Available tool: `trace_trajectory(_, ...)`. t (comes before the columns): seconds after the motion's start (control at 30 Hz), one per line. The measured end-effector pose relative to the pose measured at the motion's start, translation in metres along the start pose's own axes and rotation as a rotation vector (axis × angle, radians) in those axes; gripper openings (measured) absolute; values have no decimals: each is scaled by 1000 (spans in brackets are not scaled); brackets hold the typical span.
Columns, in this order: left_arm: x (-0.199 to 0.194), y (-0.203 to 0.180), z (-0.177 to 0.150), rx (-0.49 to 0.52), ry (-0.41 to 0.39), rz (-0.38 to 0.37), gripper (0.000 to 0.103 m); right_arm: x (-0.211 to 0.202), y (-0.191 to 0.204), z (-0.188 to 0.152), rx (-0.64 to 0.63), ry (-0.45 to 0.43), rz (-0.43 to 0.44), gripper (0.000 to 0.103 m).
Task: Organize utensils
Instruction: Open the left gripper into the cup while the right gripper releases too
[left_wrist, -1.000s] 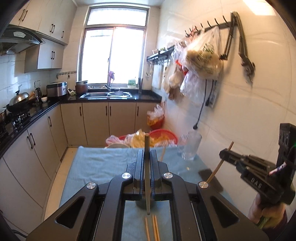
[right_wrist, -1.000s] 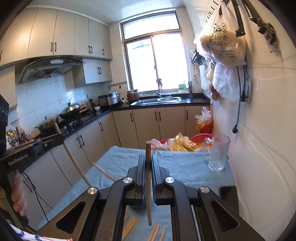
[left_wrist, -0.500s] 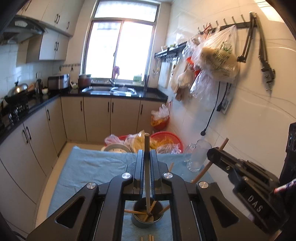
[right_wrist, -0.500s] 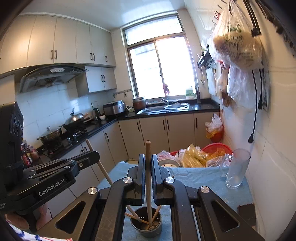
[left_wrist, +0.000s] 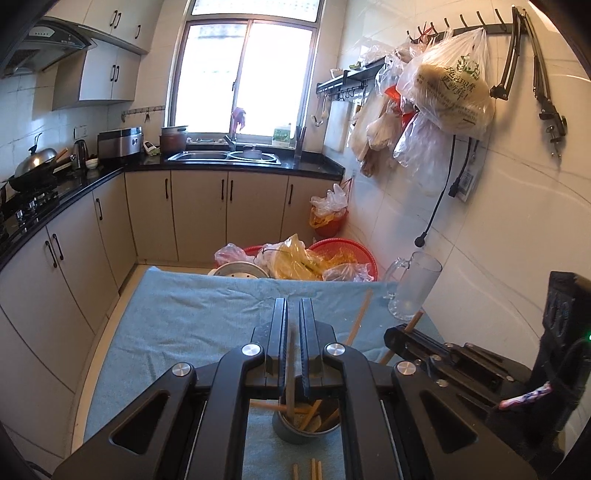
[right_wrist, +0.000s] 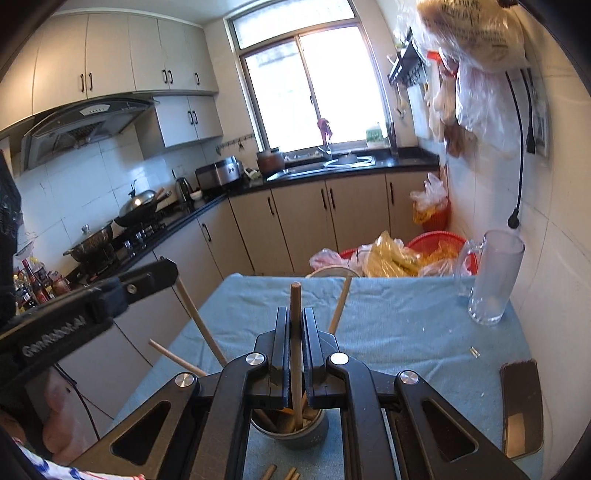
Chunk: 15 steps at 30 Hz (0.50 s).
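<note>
1. Chopsticks stand in a small grey cup (left_wrist: 295, 430) on the blue cloth (left_wrist: 192, 317) that covers the table; several lean out over its rim at different angles.
2. The left gripper (left_wrist: 292, 332) is above the cup, and its two fingers are almost together around one chopstick (left_wrist: 290, 373). The lower end of this stick is already inside the cup. The fingers look a little apart from it, so I cannot tell if they press it.
3. The right gripper (right_wrist: 294, 332) is closed on another chopstick (right_wrist: 295, 306), which is upright. Its top stands above the fingers and its lower end goes down into the same cup (right_wrist: 295, 432).
4. In the left wrist view the right gripper (left_wrist: 395, 338) is seen just to the right of the cup, with the stick coming out of its tip.
5. In the right wrist view the left gripper (right_wrist: 162, 273) comes in from the left side, with a stick that slopes down from it toward the cup.
6. More loose chopsticks (left_wrist: 312, 470) lie flat on the cloth, just in front of the cup.
7. A glass mug (right_wrist: 493, 277) stands at the far right corner of the table, near the tiled wall.
8. A dark flat phone (right_wrist: 522, 402) lies on the cloth at the right edge.
9. Red baskets (left_wrist: 347, 251) with plastic bags are behind the table.
</note>
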<state>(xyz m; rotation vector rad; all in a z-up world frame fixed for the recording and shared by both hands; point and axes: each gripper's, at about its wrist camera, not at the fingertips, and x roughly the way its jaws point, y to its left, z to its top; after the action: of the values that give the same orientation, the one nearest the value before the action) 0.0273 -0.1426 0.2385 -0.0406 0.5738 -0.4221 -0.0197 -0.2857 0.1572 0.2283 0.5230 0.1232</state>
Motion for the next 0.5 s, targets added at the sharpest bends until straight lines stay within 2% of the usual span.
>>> trace_trajectory(0.2,-3,7,-4,-27,17,-4,7,8,-5,-6,23,19,-1,7)
trace_trajectory(0.23,-5,8,-4,-33,18,-4,10,8,-5,-6,25,18,-1,8)
trace_trajectory(0.27,-8,10,-5,-41,16,-5,16,8,-6,-6,29,19,-1,12)
trace_trajectory(0.37,-20,12,-7,-51,-6,-2,31,3,-6,-6,35,9,-8,34)
trace_trajectory(0.5,-41,14,-13,-51,-38,5,42,-10,-5,-4,37,-13,-18,39)
